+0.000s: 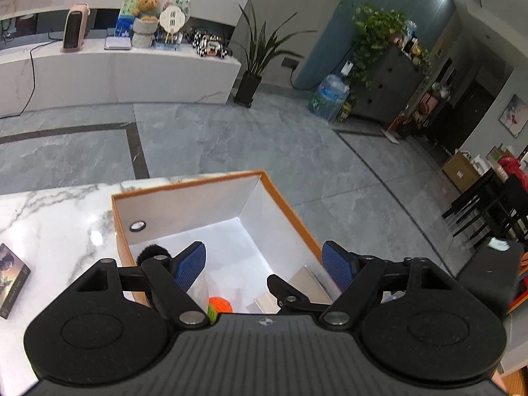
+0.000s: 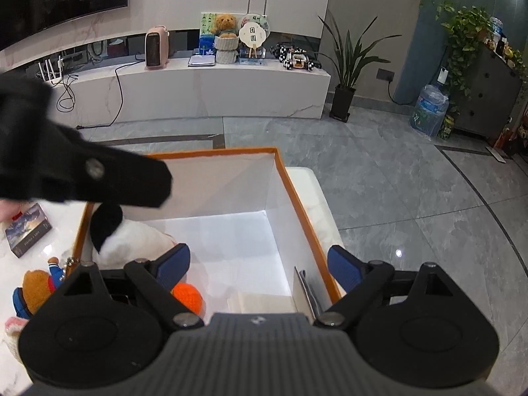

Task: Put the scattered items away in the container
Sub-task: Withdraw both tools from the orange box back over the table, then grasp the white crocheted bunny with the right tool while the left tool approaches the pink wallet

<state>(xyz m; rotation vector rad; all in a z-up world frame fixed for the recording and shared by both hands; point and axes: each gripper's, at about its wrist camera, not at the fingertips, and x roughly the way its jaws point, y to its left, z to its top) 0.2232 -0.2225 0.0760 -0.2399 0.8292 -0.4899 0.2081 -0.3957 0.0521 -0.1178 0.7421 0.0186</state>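
Observation:
An orange-rimmed white box (image 1: 280, 198) (image 2: 290, 178) stands on the marble table. Inside lie an orange knitted ball (image 1: 220, 305) (image 2: 187, 295), a white plush with a black fluffy part (image 2: 132, 241) (image 1: 153, 252) and a flat pale card (image 1: 310, 283) (image 2: 305, 288). My left gripper (image 1: 264, 264) is open and empty above the box. My right gripper (image 2: 259, 265) is open and empty above the box too; the left gripper's black body crosses its view (image 2: 99, 175). A boxed card deck (image 1: 11, 280) (image 2: 28, 234) and a teddy bear (image 2: 36, 288) lie on the table left of the box.
The marble table (image 1: 59, 217) ends just beyond the box; grey tiled floor (image 1: 264, 138) lies past it. A pink-white knitted item (image 2: 13, 326) sits at the table's left edge. Dark chairs (image 1: 488, 204) stand to the right.

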